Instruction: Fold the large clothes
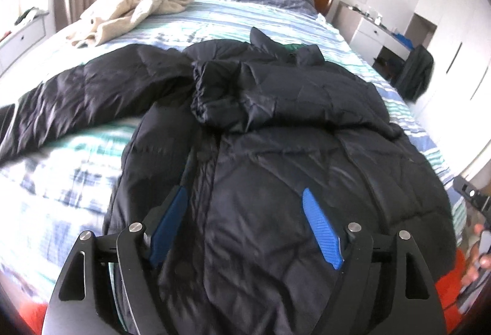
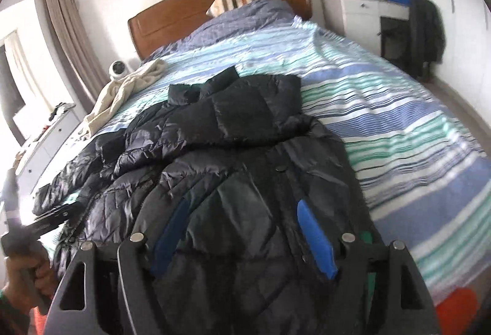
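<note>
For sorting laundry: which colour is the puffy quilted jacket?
Black puffy quilted jacket, clearest in right wrist view.

Striped bed [image 2: 399, 126] carries black puffer jacket [image 1: 276, 181] and beige garment [image 1: 132, 12]

Two wrist views from the bed's [image 1: 92, 132] foot, angled down toward the headboard [image 2: 184, 15] (black jacket [image 1: 276, 169] shared).

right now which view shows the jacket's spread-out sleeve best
The left wrist view: the sleeve runs from shoulder toward the frame's left edge across the bed, though blurred. The right wrist view shows the sleeve foreshortened, its end partly behind the other hand-held gripper.
</note>
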{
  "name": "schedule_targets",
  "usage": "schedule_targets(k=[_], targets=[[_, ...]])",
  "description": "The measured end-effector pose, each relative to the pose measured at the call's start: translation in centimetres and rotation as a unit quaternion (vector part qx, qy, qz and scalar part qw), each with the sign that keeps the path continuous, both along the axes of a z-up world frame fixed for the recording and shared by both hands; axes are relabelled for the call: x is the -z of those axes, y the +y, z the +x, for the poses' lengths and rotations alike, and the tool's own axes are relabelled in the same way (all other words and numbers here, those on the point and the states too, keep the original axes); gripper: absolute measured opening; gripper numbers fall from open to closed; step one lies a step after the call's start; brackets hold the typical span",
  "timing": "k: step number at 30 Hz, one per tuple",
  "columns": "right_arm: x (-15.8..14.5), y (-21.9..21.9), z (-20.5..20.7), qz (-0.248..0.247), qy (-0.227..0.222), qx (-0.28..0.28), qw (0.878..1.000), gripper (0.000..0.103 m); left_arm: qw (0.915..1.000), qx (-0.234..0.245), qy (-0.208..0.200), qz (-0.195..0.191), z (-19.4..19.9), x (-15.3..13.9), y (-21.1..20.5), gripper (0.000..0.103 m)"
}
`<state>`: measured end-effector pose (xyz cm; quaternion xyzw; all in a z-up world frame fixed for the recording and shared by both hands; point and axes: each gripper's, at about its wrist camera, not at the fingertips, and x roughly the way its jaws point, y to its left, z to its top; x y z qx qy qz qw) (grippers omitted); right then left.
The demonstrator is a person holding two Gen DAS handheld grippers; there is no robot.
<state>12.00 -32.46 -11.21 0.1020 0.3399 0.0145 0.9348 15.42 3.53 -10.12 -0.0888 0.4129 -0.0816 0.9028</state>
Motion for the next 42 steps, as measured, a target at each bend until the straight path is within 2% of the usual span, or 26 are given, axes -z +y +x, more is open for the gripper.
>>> schedule_targets(k=[3,6,15,20,24,28,33,37,39,42], targets=[[-0.5,0.6,-1.0,-0.034,-0.012,0.000,0.999,0.075,0.9999,-0.011,-0.001,-0.008,-0.9,-0.6,-0.1,0.079],[-0.8,1.1,-1.9,-0.056,-0.018,-0.005,0.998,0.075,0.9999,-0.013,-0.007,0.001,-1.5,-1.2,-0.5,0.081],[-0.1,3.0,-3.6,-0.059,-0.010,-0.020,0.998,0.075,0.9995,-0.027,-0.008,0.013,-2.5,-1.8,-0.3,0.082],[-0.4,4.2,-4.0,-0.076,-0.014,-0.035,0.996,0.075,0.9990,-0.034,-0.011,0.028,-2.7,-2.1,0.7,0.083],[-1.2,4.7,-4.6,-0.086,-0.029,-0.042,0.995,0.075,0.9981,-0.050,-0.022,0.027,-2.2,-3.1,2.9,0.086],[-1.1,5.3,-4.9,-0.095,-0.027,-0.055,0.994,0.075,0.9944,-0.093,-0.032,0.038,-1.2,-3.9,6.3,0.092],[-0.7,5.6,-4.8,-0.103,-0.019,-0.060,0.993,0.075,0.9883,-0.152,-0.011,-0.001,1.3,-2.0,12.5,0.092],[-1.1,5.8,-4.8,-0.105,-0.023,-0.062,0.992,0.075,0.9775,-0.209,0.007,-0.029,4.5,0.5,17.9,0.092],[-1.5,5.9,-4.8,-0.107,-0.029,-0.061,0.992,0.075,0.9618,-0.269,0.024,-0.042,5.9,2.0,21.6,0.092],[-1.7,6.0,-5.0,-0.108,-0.029,-0.065,0.992,0.075,0.9325,-0.345,0.053,-0.092,7.1,4.5,27.1,0.092]])
